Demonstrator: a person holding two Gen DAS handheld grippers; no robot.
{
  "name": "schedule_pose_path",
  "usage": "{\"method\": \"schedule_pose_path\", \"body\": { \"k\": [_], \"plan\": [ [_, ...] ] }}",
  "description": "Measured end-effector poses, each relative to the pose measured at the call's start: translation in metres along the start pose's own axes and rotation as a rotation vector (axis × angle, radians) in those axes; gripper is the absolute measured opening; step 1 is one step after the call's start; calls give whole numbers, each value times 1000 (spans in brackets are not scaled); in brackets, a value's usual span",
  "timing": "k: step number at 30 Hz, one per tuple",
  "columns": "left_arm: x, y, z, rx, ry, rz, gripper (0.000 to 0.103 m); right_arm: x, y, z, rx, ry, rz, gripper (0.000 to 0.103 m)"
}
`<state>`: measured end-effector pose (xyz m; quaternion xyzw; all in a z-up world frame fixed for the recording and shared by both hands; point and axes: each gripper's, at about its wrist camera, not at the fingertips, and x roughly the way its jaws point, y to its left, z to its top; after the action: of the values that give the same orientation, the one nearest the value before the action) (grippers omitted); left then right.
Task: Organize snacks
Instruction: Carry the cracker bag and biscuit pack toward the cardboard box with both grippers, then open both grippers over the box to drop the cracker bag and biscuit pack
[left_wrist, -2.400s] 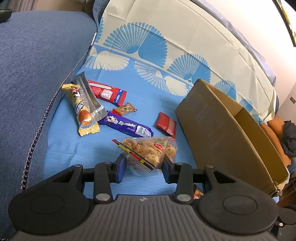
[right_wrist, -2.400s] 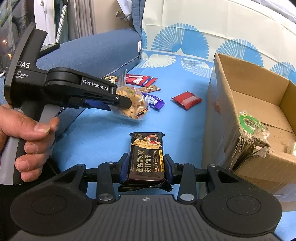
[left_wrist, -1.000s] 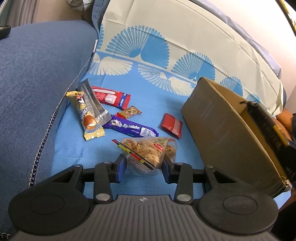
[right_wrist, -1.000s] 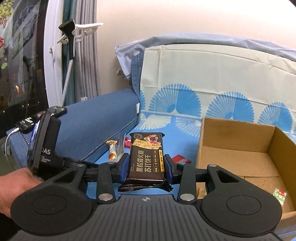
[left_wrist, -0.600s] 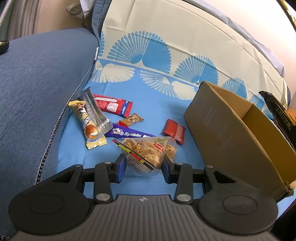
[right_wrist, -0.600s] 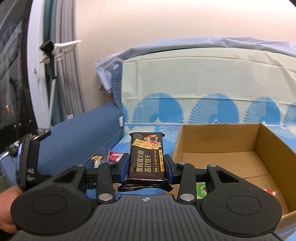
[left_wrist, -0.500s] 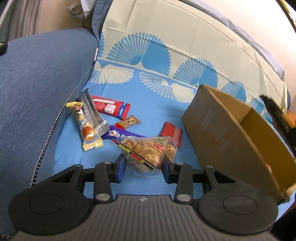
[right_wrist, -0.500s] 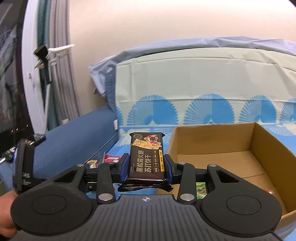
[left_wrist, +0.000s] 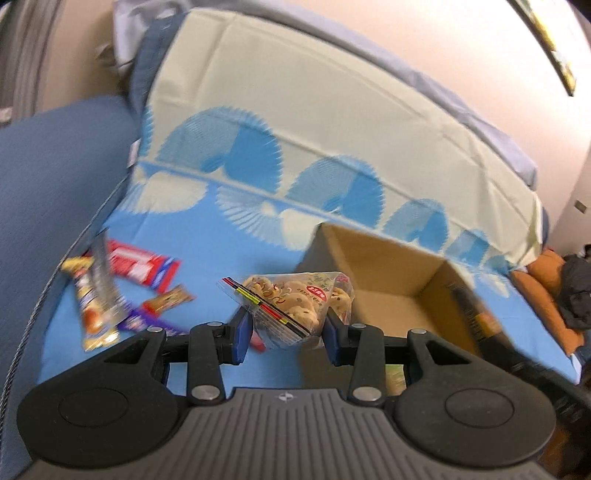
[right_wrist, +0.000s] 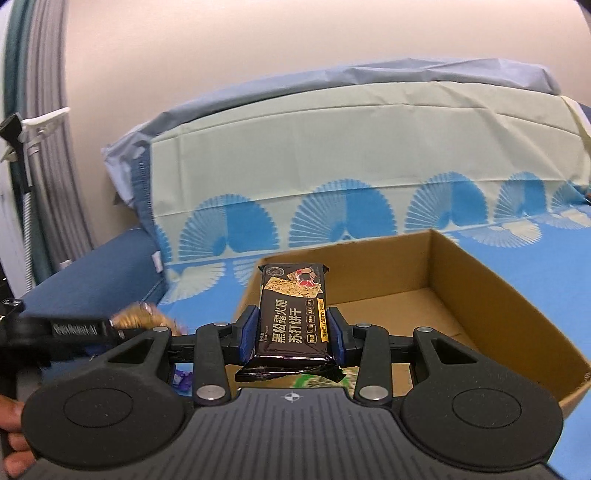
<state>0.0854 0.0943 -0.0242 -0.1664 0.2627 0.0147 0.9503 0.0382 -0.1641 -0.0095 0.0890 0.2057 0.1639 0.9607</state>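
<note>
Both grippers are now carrying their snacks toward the box, where a moment ago the cookie bag was sitting low over the blue cloth among the loose packets.

Going left to right: loose wrappers (left_wrist: 122, 291) are lying on the cloth (left_wrist: 207, 243) at the far left, blurred, well apart from the box. The left gripper (left_wrist: 288, 328) is clenching the cookie bag (left_wrist: 291, 302) between its pads, and the bag is hanging in the air just short of the box (left_wrist: 388, 273). The right gripper (right_wrist: 291, 332) is grasping the cracker pack (right_wrist: 293, 314) upright, poised over the near wall of the box, whose open floor is lying beyond it.

Risks, as I am judging them: the bag is soft and slippery, so the fast swing that is blurring the left view could be loosening it, dropping it outside the box. Both grippers are converging on one opening, so they could be knocking each other or the thin cardboard wall, tipping or shoving the box. Releasing the pack too early would be landing it on the rim.
</note>
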Motion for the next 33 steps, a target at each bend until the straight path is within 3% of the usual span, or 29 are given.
{"method": "schedule_pose_path", "body": {
  "k": [10,21,27,28,29,33],
  "plan": [
    [-6,-74,35,77,-44,-93,44,-1,-11,2,36,-16,-22,41],
    [5,-127,43,154,-23,-145,44,-7,-29,6,76,-35,-65,41],
    [18,-143,53,105,10,-192,48,-6,-34,6,79,-41,-103,43],
    [20,-145,55,89,13,-204,57,-5,-33,6,70,-41,-125,49],
    [21,-148,57,81,16,-212,70,-4,-32,5,60,-39,-145,62],
    [16,-157,54,119,-8,-211,73,-3,-34,4,58,-39,-157,73]
  ]
}}
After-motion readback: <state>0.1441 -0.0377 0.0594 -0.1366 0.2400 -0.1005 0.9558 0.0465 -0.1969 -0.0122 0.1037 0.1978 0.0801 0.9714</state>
